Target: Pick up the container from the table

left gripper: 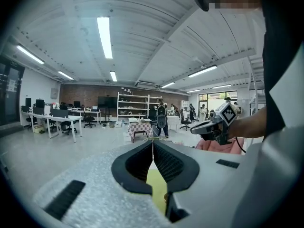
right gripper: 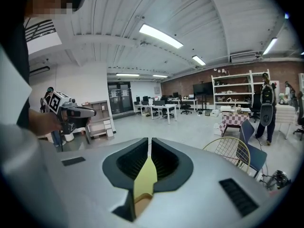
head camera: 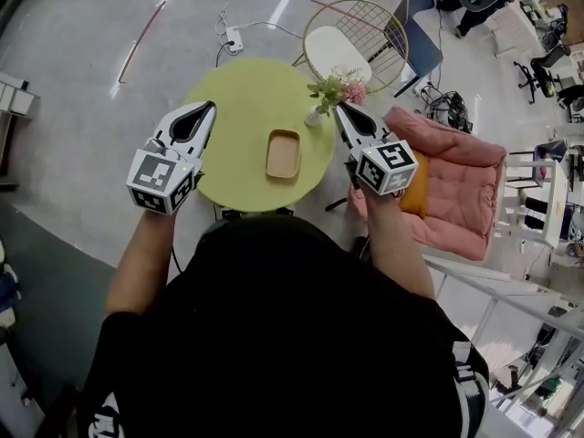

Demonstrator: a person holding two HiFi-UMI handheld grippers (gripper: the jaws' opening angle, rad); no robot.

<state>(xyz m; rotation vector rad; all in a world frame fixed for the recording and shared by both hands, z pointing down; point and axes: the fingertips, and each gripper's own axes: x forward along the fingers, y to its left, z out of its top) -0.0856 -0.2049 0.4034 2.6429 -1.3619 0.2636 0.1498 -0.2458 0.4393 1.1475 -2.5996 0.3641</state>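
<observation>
Container [head camera: 284, 153]: we see a shallow tan tray with rounded corners, lying flat and empty on the round yellow-green tabletop [head camera: 239, 94]. It sits toward 4 o'clock from the tabletop's middle and nothing touches it.

At 1 o'clock from the container, on the tabletop's rim, stands a small vase of pink and white flowers [head camera: 330, 91], apart from the tray.

Our left gripper [head camera: 209, 106] hovers at 10 o'clock from the container, over the tabletop's left edge, with its marker cube nearest to us. In the left gripper view its jaws are clenched, the tips meeting, with nothing between them; only a strip of yellow-green surface shows below.

Our right gripper [head camera: 338, 108] hangs at 1 to 2 o'clock from the container, its tips just beside the flowers and its body reaching back toward 3 o'clock. In the right gripper view its jaws are drawn together to a thin slit and grasp nothing. Both grippers are clear of the tray.

Farther out at 1 o'clock, beyond the tabletop, stands a gold wire chair [head camera: 370, 26] with a white seat. At 3 o'clock lies a pink padded cushion [head camera: 461, 185]. At 11 o'clock a white power strip [head camera: 234, 38] lies on the grey floor [head camera: 82, 80].
</observation>
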